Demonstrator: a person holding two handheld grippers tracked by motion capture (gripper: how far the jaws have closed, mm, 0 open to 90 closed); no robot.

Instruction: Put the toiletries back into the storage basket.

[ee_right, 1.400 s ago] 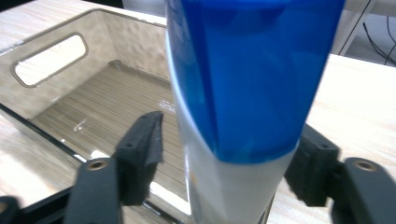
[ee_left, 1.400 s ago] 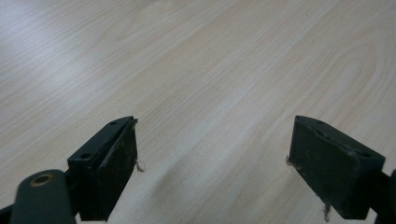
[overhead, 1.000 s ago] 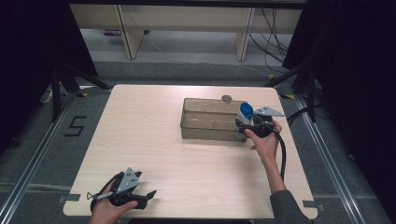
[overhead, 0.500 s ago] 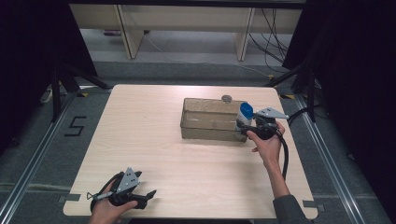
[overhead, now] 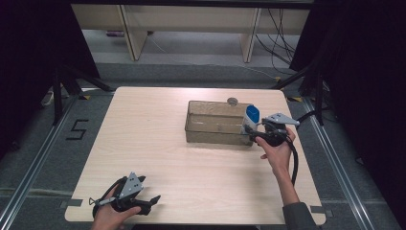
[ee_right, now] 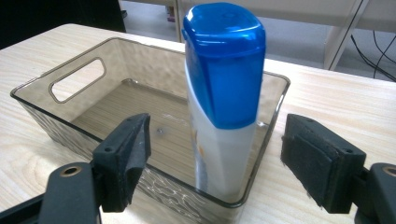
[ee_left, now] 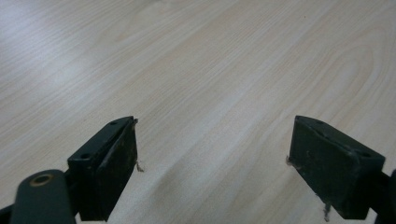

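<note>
A blue-capped white bottle (ee_right: 224, 100) stands upright inside the clear bin (overhead: 216, 125), at its corner nearest the right tongs (ee_right: 217, 161), whose jaws gape wide, gripping nothing. The left tongs (ee_left: 212, 163) rest wide open and empty over bare desk (overhead: 158, 129), well away from the bin.

Bottle (ee_right: 219, 107): white, blue cap, upright in the bin's near right corner.
Bin (ee_right: 70, 84): clear brownish, on the desk (ee_right: 327, 98).
Claw (ee_right: 215, 161): jaws apart, bottle between them, untouched.
</note>
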